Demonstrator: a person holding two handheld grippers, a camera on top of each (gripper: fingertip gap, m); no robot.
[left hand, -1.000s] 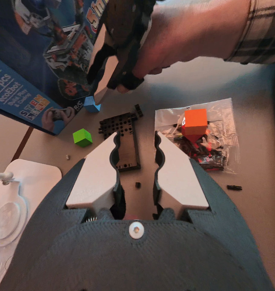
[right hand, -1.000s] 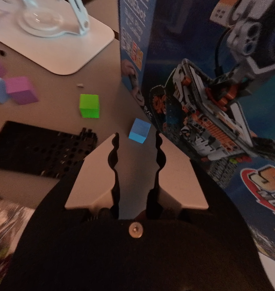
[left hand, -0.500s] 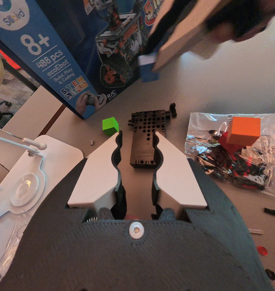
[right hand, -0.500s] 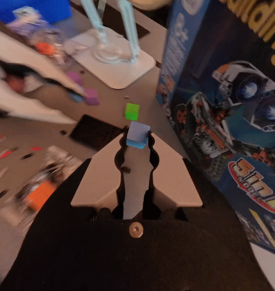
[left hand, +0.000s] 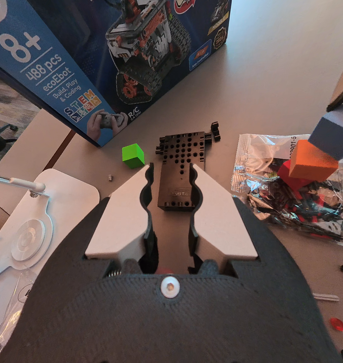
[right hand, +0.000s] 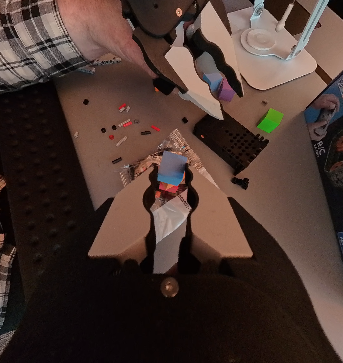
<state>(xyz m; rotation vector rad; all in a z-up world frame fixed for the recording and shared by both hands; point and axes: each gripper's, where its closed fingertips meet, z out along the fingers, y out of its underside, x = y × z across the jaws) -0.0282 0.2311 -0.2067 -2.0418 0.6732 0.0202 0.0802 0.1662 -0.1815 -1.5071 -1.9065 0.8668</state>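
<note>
Tabletop: blue cube (right hand: pixel 171 169) now above orange cube (left hand: pixel 312 164).

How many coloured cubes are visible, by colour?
Blue: 2, the held blue cube in the right gripper and the far blue cube by the white stand
Green cube: 1
Orange cube: 1
Red cube: 1
Purple cube: 1
Total: 6

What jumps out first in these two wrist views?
The right gripper is shut on a light blue foam cube, held above an orange cube and red cube stacked on a clear plastic bag of small parts. The open left gripper hovers over a black perforated plate; a bright green cube sits beside it, in front of a big blue toy box.
</note>
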